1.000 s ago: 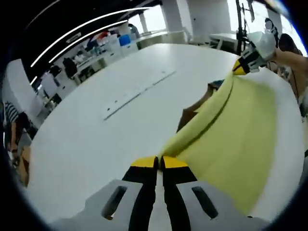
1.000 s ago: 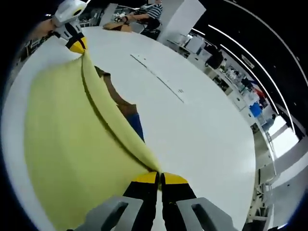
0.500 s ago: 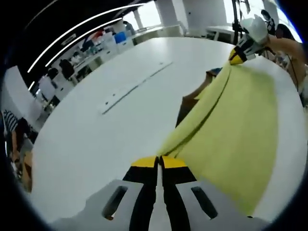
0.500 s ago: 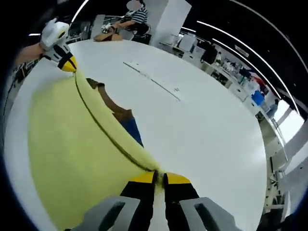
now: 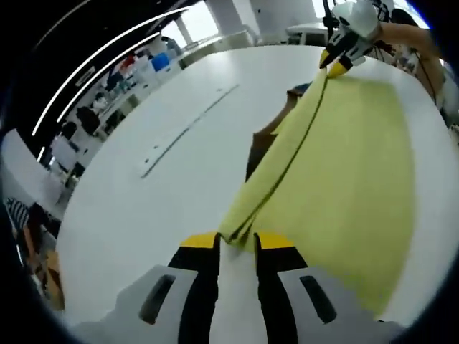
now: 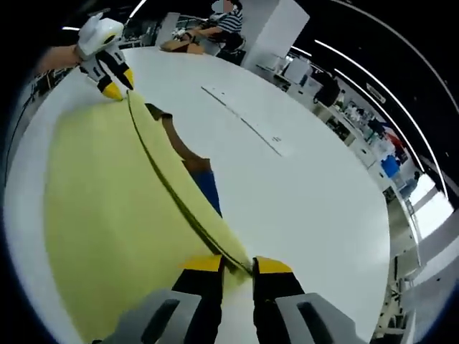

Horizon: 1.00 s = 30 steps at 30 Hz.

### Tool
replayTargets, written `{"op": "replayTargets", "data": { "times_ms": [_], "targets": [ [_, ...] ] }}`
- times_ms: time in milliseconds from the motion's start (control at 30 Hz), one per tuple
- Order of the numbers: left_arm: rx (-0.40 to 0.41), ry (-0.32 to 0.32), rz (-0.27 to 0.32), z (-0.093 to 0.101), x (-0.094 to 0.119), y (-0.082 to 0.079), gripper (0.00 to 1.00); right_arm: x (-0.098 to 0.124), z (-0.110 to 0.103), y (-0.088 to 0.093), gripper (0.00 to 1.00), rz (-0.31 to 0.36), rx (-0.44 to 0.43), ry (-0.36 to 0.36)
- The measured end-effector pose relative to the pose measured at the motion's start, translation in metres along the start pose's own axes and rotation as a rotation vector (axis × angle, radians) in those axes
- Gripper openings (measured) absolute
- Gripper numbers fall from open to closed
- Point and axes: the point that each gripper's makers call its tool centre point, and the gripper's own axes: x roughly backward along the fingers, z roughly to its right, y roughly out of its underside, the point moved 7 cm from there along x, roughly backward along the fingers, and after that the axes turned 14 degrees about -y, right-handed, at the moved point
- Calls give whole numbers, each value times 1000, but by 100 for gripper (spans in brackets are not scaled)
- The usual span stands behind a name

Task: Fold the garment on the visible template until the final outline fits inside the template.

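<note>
My left tongs [image 5: 237,242] and right tongs [image 6: 235,264] were clamped tight on the yellow garment's [image 5: 344,165] folded edge half a second ago — now both stand slightly parted, with cloth lying loose between the tips. I read that as the release after laying the fold down on the white worktop [image 5: 165,186]. The garment lies flat, doubled over a brown-and-blue template [image 6: 195,172] that peeks out past the fold — so the outline likely needs another fold.
</note>
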Motion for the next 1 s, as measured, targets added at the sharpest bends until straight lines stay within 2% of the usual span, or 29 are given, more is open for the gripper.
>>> {"op": "replayTargets", "data": {
  "times_ms": [100,400,533,567,700,833,1000],
  "targets": [
    [10,-10,1,-3,-2,2,6,-1,0,1,0,-8,7,3],
    [52,-29,23,-6,-2,1,3,0,2,0,0,-1,-6,10],
    [84,-44,34,-10,-2,-2,2,2,8,-4,0,35,-37,36],
    [92,-49,41,-11,-3,-3,2,2,9,-6,0,68,-86,48],
    [189,-73,43,-17,-5,-6,2,-1,15,-6,0,126,-191,56],
    [377,-87,24,-19,-11,-4,2,-7,18,-4,0,150,-262,62],
    [438,-108,29,-20,-13,-2,3,-10,20,-6,0,183,-315,73]
  ]
}}
